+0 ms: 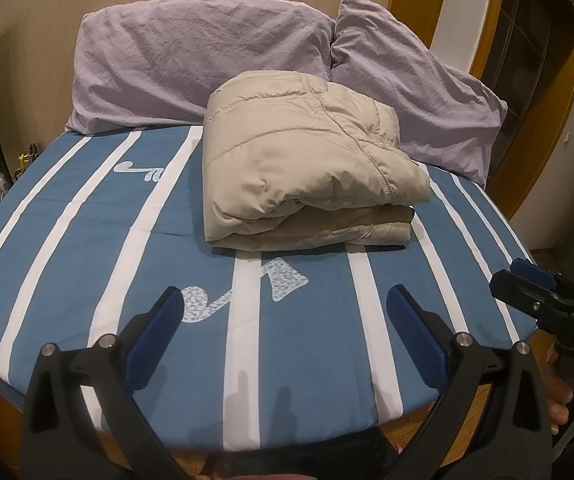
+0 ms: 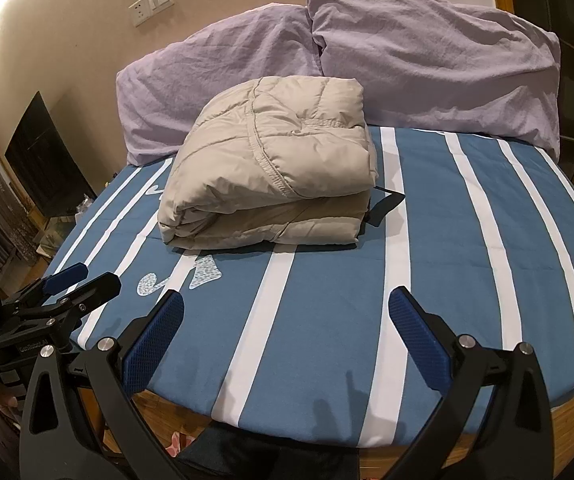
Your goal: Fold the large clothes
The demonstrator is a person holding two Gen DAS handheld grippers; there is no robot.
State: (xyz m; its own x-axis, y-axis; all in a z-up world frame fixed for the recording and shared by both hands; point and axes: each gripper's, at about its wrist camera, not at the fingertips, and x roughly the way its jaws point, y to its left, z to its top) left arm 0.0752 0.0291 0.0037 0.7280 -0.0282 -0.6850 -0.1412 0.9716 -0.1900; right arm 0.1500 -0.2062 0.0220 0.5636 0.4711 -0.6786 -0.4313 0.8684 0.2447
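Observation:
A beige padded jacket [image 1: 307, 160] [image 2: 271, 160] lies folded into a thick rectangular bundle on the blue, white-striped bed sheet [image 1: 67, 240] [image 2: 447, 220], just in front of the pillows. My left gripper [image 1: 285, 302] hovers open over the near edge of the bed, well short of the jacket, with nothing between its blue pads. My right gripper [image 2: 287, 300] is open too, empty, at about the same distance from the bundle. Each gripper appears in the other's view: the right gripper [image 1: 513, 276] at the right edge, the left gripper [image 2: 97, 276] at the left edge.
Two lilac pillows [image 1: 191, 60] [image 2: 439, 60] lean against the wall behind the jacket. The bed's wooden frame [image 2: 567, 412] runs along the near edge. A dark cabinet [image 2: 43, 160] stands left of the bed, a wooden door frame [image 1: 527, 80] right. A hand [image 1: 563, 404] holds the right gripper.

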